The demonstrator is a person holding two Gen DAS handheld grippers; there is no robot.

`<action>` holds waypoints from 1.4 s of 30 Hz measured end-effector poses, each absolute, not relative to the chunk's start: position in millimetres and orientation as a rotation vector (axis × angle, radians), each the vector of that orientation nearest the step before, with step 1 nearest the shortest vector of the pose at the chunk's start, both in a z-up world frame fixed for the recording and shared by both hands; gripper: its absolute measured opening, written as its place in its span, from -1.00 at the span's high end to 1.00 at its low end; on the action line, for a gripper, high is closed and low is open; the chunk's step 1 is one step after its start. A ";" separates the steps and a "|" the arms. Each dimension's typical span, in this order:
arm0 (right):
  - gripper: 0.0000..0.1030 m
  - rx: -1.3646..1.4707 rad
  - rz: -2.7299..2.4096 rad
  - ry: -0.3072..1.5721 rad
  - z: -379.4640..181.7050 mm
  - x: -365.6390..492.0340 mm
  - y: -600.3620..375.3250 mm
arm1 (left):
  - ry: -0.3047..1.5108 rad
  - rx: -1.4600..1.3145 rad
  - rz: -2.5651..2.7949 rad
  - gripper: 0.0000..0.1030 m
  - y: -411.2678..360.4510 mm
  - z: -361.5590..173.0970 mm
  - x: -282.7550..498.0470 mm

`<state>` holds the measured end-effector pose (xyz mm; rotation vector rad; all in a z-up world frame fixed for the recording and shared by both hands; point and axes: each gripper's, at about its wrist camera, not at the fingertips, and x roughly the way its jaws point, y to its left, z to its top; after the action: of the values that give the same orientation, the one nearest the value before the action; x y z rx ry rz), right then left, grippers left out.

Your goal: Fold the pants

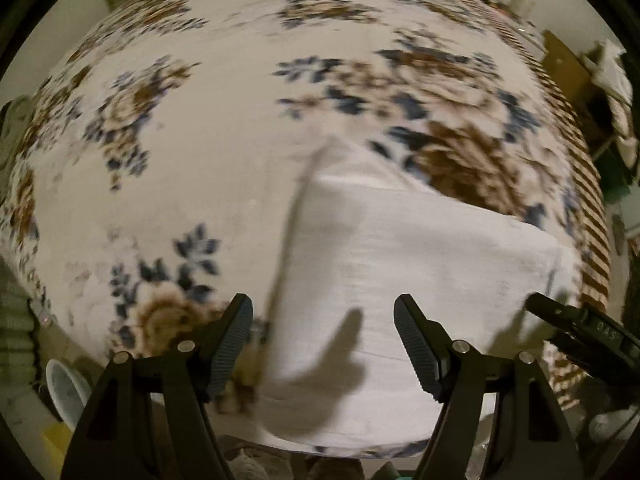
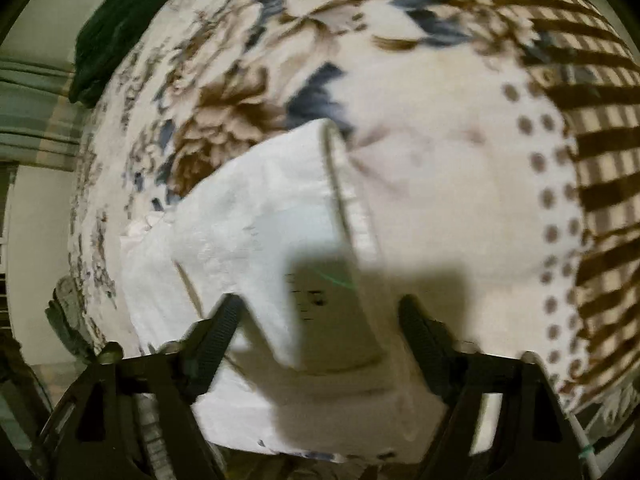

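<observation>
While both sets of fingers stand spread with nothing between them, you have the pants [image 1: 400, 280] lying directly under them. Your left gripper [image 1: 323, 344] hovers over the near part of the white cloth, its fingers [image 1: 416, 344] apart, one above the fabric and the other just past the pants' left edge. Your right gripper [image 2: 320, 336] is likewise spread above the pants [image 2: 260, 220], over a shadowed patch where a small label seems to show, though blur makes it hard to read.

The pants look already folded into a compact stack, resting on the near side of the floral blanket [image 1: 200, 140] that covers the bed. Judging by the soft creases and layered edges, the cloth is light, limp and thin; it will sag and slide apart if you lift one layer only. A stiffer banded hem [image 2: 348, 200] runs along the pants' right edge in the right view, and that seam should give you firmer purchase. Pinch through all layers at a corner or hem, not mid-panel.
</observation>
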<state>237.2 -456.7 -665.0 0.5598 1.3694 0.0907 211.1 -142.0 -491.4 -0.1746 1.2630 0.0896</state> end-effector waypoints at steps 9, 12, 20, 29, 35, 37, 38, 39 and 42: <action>0.71 0.427 -0.006 1.294 -621.5 209.6 -455.1 | 1.254 -0.285 0.124 -0.39 -103.5 -492.9 221.4; 0.71 0.455 -0.102 1.281 -608.5 193.2 -491.3 | 1.243 -0.329 0.083 -0.39 -104.1 -490.4 232.0; 0.71 0.528 -0.213 1.304 -630.1 182.6 -557.8 | 1.275 -0.430 -0.050 -0.39 -131.5 -507.7 277.5; 0.71 0.563 -0.180 1.328 -653.4 197.4 -569.0 | 1.331 -0.533 -0.202 0.35 -159.9 -555.4 324.4; 0.68 0.548 -0.198 1.366 -673.2 203.3 -571.9 | 1.337 -0.493 -0.214 0.44 -160.5 -573.5 327.8; 0.46 0.574 -0.185 1.433 -688.8 209.1 -573.4 | 1.349 -0.508 -0.222 0.38 -157.9 -574.0 329.4; 0.35 0.584 -0.182 1.443 -689.8 210.1 -575.9 | 1.356 -0.528 -0.233 0.36 -155.1 -569.7 328.9; 0.11 0.608 -0.177 1.449 -688.7 209.5 -580.0 | 1.361 -0.546 -0.240 0.30 -152.3 -567.6 328.6; -0.37 0.738 -0.141 1.430 -676.7 191.5 -596.5 | 1.376 -0.615 -0.255 0.18 -140.4 -552.0 314.0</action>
<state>191.5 -596.5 -676.7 0.7385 1.4302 -0.1415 314.0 -140.4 -552.0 -0.6152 1.3760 -0.2552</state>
